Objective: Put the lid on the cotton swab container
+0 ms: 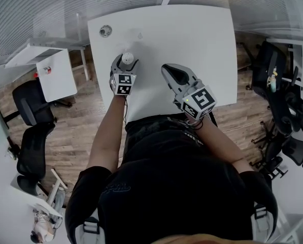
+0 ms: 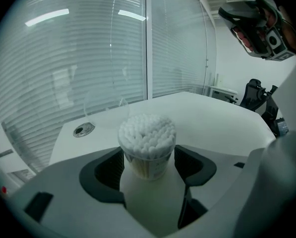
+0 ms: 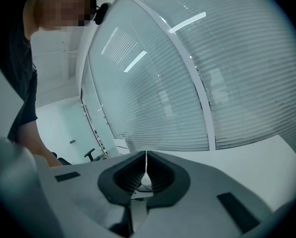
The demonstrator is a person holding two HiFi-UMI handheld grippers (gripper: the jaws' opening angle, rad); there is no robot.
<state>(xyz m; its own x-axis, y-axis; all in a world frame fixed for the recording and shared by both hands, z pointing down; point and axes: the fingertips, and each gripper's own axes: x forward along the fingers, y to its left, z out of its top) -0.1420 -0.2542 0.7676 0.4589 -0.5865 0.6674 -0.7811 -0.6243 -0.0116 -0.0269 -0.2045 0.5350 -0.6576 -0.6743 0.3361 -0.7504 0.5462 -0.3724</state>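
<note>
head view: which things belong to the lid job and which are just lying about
Job: cotton swab container, lidless, held in left gripper; right gripper, shut; faint clear shape on the table, maybe the lid.
Lying about: round grommet in the table; small side desk; office chairs.

No word, brand or number can be read in any view. The only signs are the black-and-white square patterns on the marker cube (image 1: 123,84) of the left gripper (image 1: 127,59) and on the marker cube (image 1: 199,99) of the right gripper (image 1: 167,68); these are coded blocks, not letters or digits. In the left gripper view the cotton swab container (image 2: 147,150) bears a faint label (image 2: 160,170) low on its clear wall, with print too blurred to make out
</note>
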